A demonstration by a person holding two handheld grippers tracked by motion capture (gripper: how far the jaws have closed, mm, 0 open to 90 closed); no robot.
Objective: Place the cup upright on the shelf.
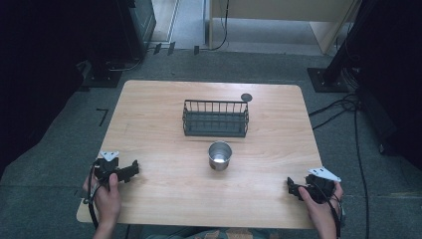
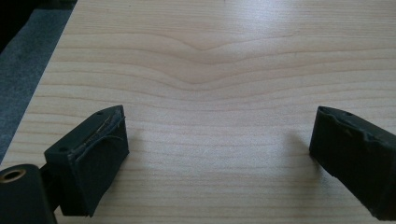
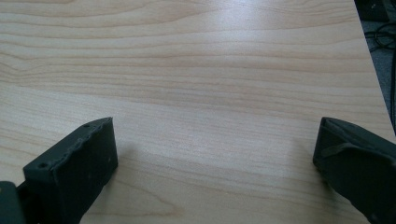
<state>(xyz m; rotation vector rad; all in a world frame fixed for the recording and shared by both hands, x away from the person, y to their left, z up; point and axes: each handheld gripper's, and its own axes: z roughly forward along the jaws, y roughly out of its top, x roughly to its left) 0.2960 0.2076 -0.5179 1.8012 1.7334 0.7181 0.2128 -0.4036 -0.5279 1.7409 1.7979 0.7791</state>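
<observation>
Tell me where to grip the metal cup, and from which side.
Grip the cup by its rim, one jaw inside and one outside. It stands upright with its mouth open. Come from above on the near side, since the basket stands close behind it.

Table: light wood-grain top, rounded corners, standing on grey carpet. On it:
- wire basket, dark, rectangular, set toward the far side at centre;
- metal cup, upright, open end up, just in front of the basket, apart from it;
- small dark round disc, flat, just behind the basket's far right corner.
</observation>
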